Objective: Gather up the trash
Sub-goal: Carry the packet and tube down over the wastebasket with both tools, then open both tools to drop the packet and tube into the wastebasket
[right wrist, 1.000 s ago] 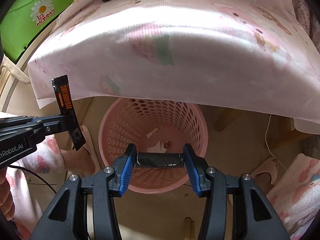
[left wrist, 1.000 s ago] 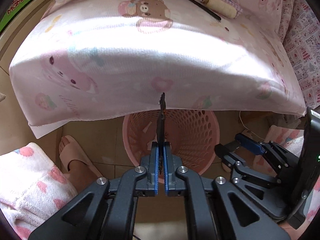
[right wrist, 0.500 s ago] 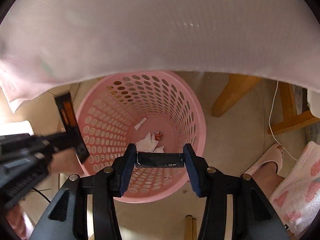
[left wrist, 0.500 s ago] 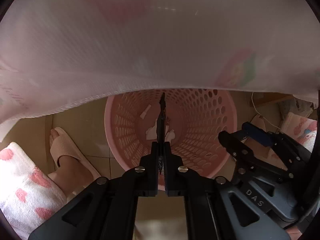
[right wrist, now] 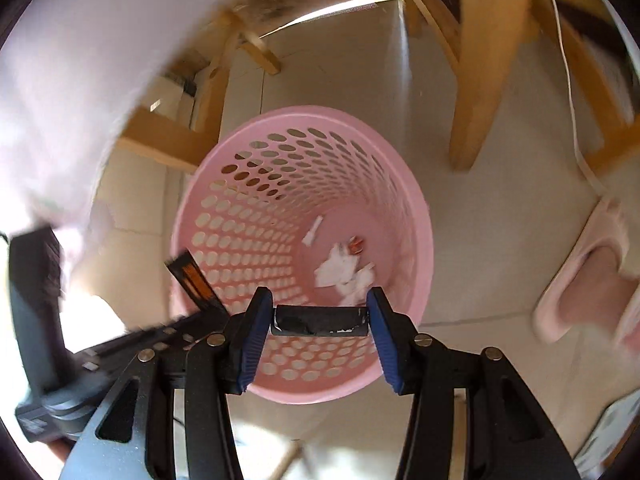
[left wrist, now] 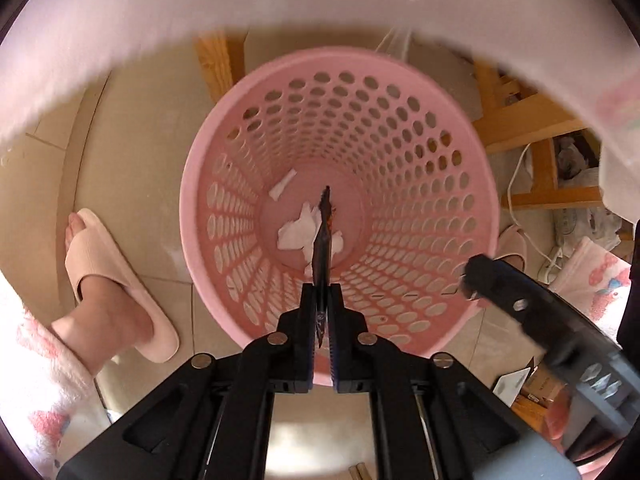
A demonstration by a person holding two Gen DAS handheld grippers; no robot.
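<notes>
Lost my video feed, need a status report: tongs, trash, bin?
Left tongs shut on black sachet. Right tongs shut on dark rolled wrapper. Both over pink basket, scraps inside. Nothing blocking the drop.

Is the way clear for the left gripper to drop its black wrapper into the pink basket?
Probably yes. The left gripper, shut on the black wrapper, points down into the pink basket; nothing covers the basket's mouth, and the right gripper sits off to the side.

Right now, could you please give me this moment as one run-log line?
left gripper: shut on wrapper | right gripper: shut on black roll | both above pink basket | nothing dropped yet
</notes>
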